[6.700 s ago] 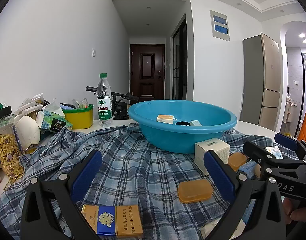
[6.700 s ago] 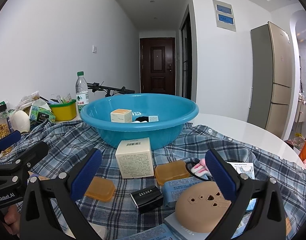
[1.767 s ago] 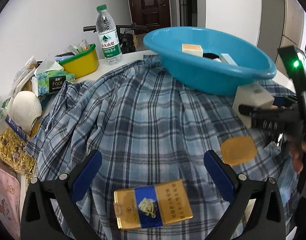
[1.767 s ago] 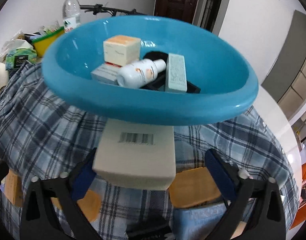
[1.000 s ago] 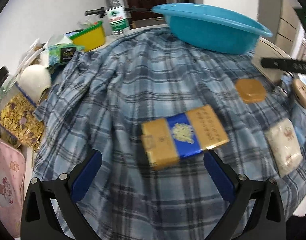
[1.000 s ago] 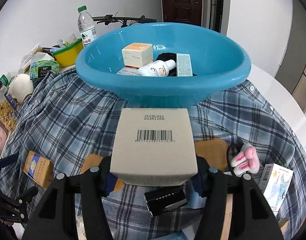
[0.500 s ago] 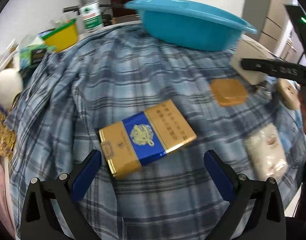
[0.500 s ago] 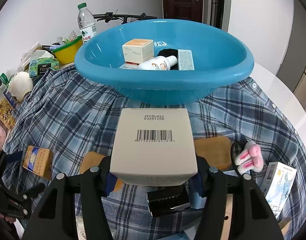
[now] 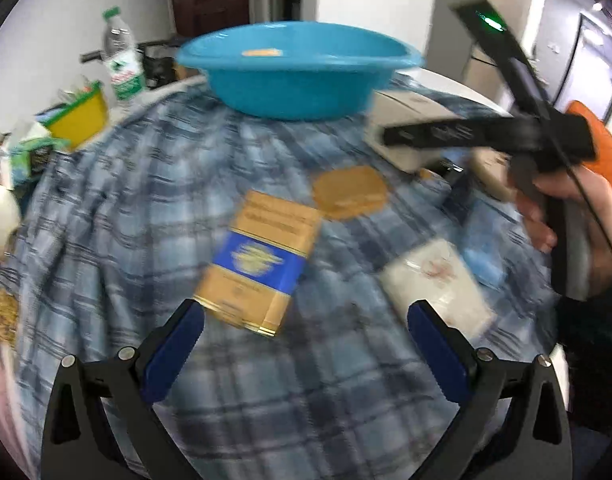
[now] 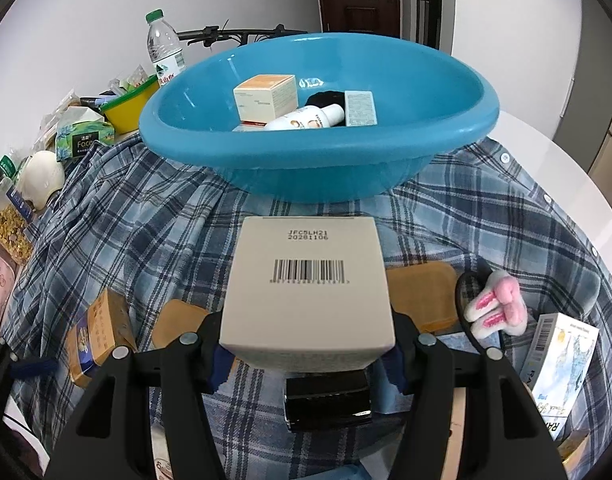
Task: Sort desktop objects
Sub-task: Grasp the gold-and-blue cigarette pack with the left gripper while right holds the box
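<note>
My right gripper [image 10: 308,354] is shut on a cream box with a barcode [image 10: 308,280] and holds it above the plaid cloth, just in front of the blue basin [image 10: 458,132]. The basin holds a small cream box, a white bottle and a pale green box. My left gripper [image 9: 304,340] is open and empty, just above a gold and blue box [image 9: 258,256] that lies on the cloth. The right gripper with the cream box [image 9: 402,120] also shows at the right of the left wrist view. The gold and blue box also shows in the right wrist view [image 10: 96,332].
On the plaid cloth [image 10: 146,224] lie orange soap cases [image 9: 350,192], a black box [image 10: 328,402], a pink bunny hair tie [image 10: 496,308], a white packet [image 9: 438,280] and a blue-white carton [image 10: 562,360]. At the far left stand a water bottle [image 10: 164,52], a yellow tub [image 10: 128,106] and a tissue pack [image 10: 82,136].
The left gripper has swung so the gold and blue box now lies between its fingers, turned lengthwise. The right gripper holds the cream box and has moved slightly closer to the basin.
</note>
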